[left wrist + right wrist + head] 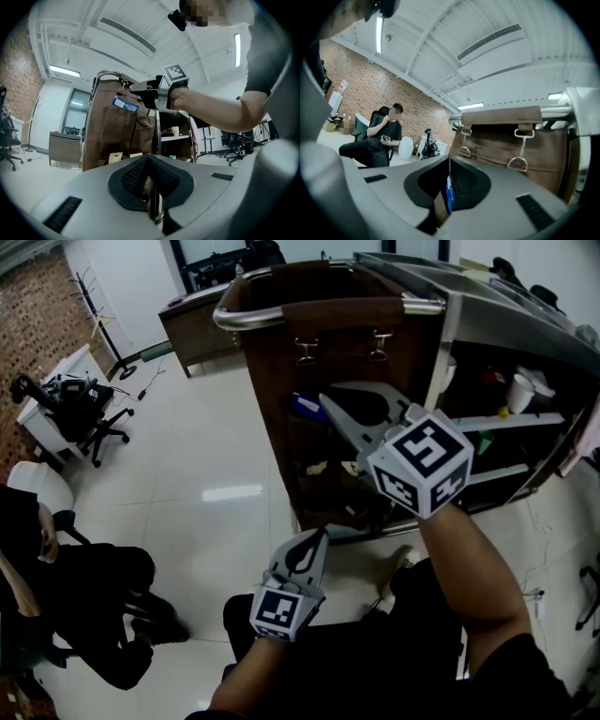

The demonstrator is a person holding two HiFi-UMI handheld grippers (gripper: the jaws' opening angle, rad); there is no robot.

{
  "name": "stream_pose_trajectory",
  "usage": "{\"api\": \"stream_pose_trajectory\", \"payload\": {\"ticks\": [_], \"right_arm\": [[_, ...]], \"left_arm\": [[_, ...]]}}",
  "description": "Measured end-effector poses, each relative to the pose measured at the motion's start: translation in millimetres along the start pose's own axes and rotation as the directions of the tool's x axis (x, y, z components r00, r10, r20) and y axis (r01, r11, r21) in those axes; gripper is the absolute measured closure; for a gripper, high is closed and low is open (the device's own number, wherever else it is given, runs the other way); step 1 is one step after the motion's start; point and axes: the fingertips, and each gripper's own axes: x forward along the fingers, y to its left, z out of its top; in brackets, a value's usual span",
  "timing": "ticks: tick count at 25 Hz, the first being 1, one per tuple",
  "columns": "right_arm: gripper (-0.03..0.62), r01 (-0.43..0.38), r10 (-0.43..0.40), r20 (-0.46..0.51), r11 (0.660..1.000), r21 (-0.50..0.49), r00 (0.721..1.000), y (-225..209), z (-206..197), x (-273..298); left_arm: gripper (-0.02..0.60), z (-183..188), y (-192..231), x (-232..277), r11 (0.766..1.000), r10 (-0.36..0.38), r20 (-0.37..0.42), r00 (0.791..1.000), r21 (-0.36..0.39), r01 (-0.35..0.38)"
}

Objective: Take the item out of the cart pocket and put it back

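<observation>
A brown fabric bag hangs on the cart [328,315] from a chrome rail, with pockets [314,451] on its side. My right gripper [325,402] is raised in front of that side, level, shut on a thin blue and white packet [305,407]. In the left gripper view the packet [124,103] sticks out of the right gripper [136,89] just before the bag. In the right gripper view the packet [449,199] stands edge-on between the jaws of the right gripper [449,163]. My left gripper [312,538] hangs lower, short of the cart. Its jaws in the left gripper view [150,161] are shut with nothing between them.
Beige tags [317,468] show in the lower pockets. The cart's open shelves [506,423] at the right hold a white cup [518,390] and small items. A person in black [84,596] sits at the left, near office chairs [80,413] and a desk. The floor is glossy white tile.
</observation>
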Motion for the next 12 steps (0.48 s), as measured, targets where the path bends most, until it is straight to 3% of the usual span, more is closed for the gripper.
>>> {"api": "stream_pose_trajectory", "payload": {"ticks": [8, 12], "right_arm": [[0.586, 0.011, -0.026, 0.154, 0.995, 0.096, 0.988, 17.6, 23.3, -73.6], [0.586, 0.057, -0.07, 0.197, 0.996, 0.074, 0.978, 28.9, 17.6, -110.6]], "left_arm": [[0.581, 2.1, 0.9, -2.0, 1.0, 0.005, 0.004, 1.0, -0.003, -0.005], [0.581, 2.2, -0.2, -1.2, 1.0, 0.001, 0.003, 1.0, -0.007, -0.001]]}}
